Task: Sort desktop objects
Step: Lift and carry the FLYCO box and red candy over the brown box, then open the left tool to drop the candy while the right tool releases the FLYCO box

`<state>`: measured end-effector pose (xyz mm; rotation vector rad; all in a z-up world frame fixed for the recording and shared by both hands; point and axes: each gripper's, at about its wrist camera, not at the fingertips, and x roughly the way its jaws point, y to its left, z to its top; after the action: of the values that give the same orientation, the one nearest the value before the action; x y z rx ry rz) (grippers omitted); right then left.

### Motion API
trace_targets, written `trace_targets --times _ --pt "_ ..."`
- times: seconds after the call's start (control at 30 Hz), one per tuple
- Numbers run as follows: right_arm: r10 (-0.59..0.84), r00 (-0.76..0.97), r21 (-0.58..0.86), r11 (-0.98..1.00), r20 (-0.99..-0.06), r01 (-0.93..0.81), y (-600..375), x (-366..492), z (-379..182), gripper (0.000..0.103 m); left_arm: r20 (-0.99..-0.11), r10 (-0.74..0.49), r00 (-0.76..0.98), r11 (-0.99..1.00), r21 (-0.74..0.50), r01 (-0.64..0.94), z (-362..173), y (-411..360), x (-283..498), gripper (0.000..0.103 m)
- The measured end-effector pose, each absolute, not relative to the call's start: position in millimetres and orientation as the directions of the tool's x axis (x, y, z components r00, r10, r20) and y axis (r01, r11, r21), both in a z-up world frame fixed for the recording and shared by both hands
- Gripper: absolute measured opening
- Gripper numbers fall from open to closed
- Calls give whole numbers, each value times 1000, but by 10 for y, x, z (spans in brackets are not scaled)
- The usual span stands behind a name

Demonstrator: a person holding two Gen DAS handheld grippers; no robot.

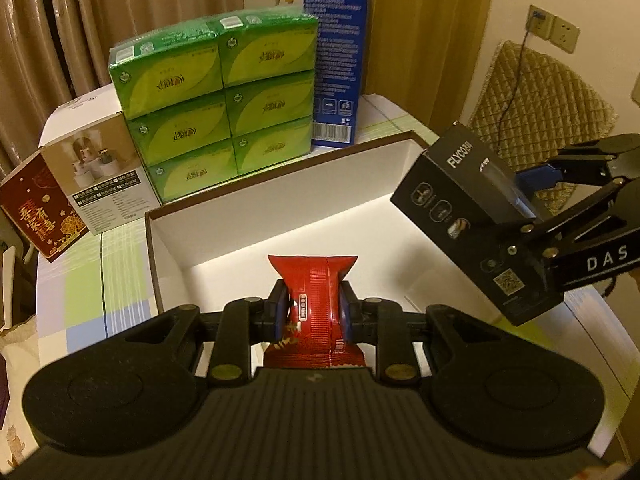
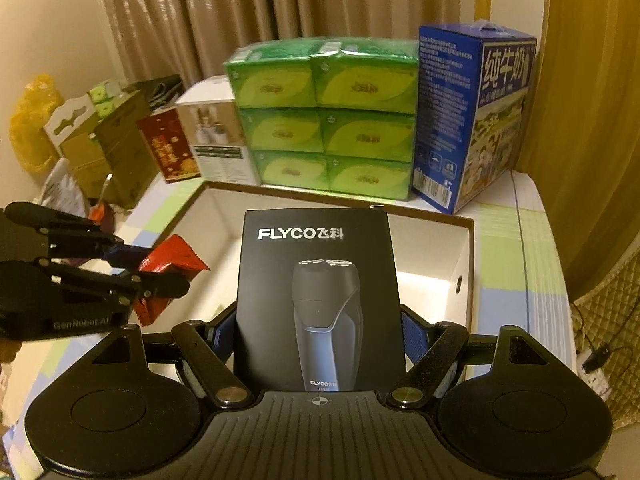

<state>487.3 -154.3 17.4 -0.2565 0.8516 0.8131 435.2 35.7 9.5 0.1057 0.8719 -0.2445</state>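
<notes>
My left gripper [image 1: 314, 308] is shut on a red snack packet [image 1: 316, 280] and holds it over the near part of an open white box [image 1: 224, 196] with a brown rim. My right gripper [image 2: 318, 336] is shut on a black FLYCO shaver box [image 2: 318, 280] and holds it above the same open box [image 2: 460, 248]. In the left wrist view the shaver box [image 1: 472, 208] hangs at the right, over the box's right edge. In the right wrist view the left gripper [image 2: 132, 276] shows at the left with the red packet [image 2: 172, 264].
Behind the open box stand a green tissue multipack [image 1: 220, 96], a blue milk carton [image 1: 340, 60], a white product box [image 1: 100, 176] and a dark red box [image 1: 40, 208]. More cartons and bags [image 2: 100, 140] sit far left. Curtains hang behind the checked tablecloth [image 2: 516, 248].
</notes>
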Motion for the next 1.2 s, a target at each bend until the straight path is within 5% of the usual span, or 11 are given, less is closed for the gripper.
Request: trace_targets --times 1.2 --pt "356 382 57 790 -853 -610 -1002 5845 -754 76 -870 -96 484 992 -41 123 -943 462 5628 26"
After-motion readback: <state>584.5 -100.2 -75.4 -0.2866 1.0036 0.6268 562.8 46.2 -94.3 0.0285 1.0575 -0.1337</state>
